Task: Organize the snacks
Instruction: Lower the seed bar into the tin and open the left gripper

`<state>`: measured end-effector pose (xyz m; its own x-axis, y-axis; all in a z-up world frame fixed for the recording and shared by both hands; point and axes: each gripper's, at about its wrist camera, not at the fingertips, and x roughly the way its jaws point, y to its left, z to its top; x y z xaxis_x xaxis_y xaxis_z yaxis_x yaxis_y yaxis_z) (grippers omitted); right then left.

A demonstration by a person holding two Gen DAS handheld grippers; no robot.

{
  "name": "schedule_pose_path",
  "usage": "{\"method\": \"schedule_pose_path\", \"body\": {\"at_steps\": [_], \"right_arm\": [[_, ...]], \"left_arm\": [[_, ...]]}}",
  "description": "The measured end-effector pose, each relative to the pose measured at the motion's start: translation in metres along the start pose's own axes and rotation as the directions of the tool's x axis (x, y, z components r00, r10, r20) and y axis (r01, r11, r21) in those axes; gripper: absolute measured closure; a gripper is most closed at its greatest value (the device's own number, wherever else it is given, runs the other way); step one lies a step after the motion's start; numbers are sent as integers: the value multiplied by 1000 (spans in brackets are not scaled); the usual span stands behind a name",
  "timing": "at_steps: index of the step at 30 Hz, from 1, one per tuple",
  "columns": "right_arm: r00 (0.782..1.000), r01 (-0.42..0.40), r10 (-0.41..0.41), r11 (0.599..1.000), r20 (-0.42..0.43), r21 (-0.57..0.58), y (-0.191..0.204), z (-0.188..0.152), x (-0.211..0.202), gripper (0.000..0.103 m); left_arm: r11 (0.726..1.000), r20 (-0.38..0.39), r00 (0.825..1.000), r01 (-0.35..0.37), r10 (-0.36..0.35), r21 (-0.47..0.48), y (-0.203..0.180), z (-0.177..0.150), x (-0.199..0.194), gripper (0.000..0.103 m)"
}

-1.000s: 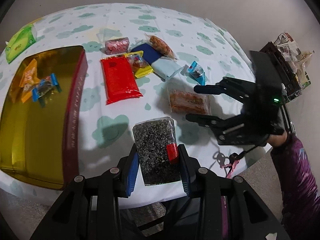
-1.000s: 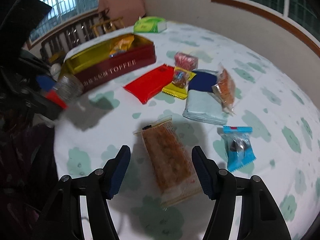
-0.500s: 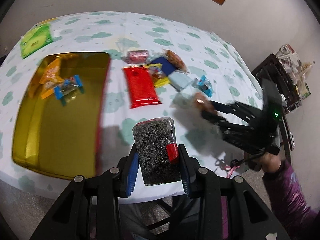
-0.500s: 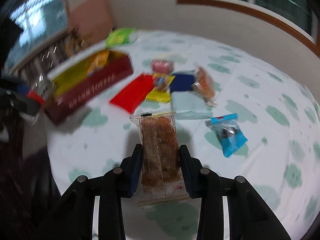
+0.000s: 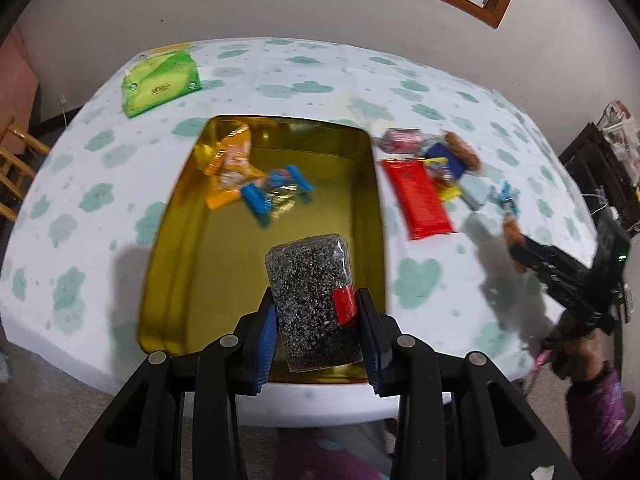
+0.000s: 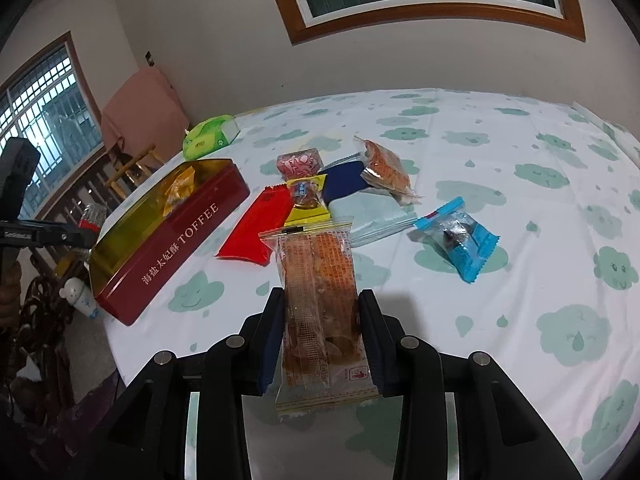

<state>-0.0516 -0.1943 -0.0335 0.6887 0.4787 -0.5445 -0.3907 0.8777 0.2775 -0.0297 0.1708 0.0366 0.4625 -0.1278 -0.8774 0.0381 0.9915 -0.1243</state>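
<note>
- The left gripper (image 5: 316, 312) was clamped on a clear packet of dark seeds (image 5: 310, 296), the packet standing lengthwise out between the fingers, its red label against the right-hand pad.
- That packet hung above the near end of the gold-lined tin (image 5: 172, 240), so the drop point lay straight below and slightly ahead; the tin's long axis ran away from the gripper, in line with the packet.
- The left hand was the nearer one to the tin; I judged that its next move was simply to lower and let go.
- Farther in, an orange packet (image 5: 230, 164) and a blue-ended sweet (image 5: 276, 196) lay at the tin's far end.
- The right gripper (image 6: 320, 332) had just been closing and gripped a long biscuit packet (image 6: 320, 300) lifted off the tablecloth (image 6: 520, 320); the tin (image 6: 176, 240) lay off to its left, well apart.
</note>
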Motion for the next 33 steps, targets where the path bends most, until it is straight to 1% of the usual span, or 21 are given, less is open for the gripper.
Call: {"method": "schedule_pose_path", "body": {"at_steps": [1,3,7,10,19,29,33], "right_arm": [[1000,3,-3,1000,-2,1,1,0,1,65],[1000,8,-8,1000,-6,3,0,-1,2,65],[1000,12,-12,1000,-6,7,0,-2,3,65],[1000,15,-15,1000,-4,11,-1,-2,3,65],[999,33,-32,999,-12,29,-3,-2,5,65],[998,54,-53,998,-25,40,-5,-2,8,65],[998,59,-58,997,-29,41,-5,-2,8,65]], "left_arm": [[1000,3,1000,-20,20,3,5,0,4,69],[999,7,999,-36,35,14,13,2,11,69],[999,-5,999,-45,45,9,27,4,27,69],[996,-2,997,-81,81,27,32,6,36,69],[990,9,992,-129,128,64,40,12,58,69],[978,24,982,-188,186,95,46,18,70,69],[969,53,975,-220,215,109,47,21,69,68]]}}
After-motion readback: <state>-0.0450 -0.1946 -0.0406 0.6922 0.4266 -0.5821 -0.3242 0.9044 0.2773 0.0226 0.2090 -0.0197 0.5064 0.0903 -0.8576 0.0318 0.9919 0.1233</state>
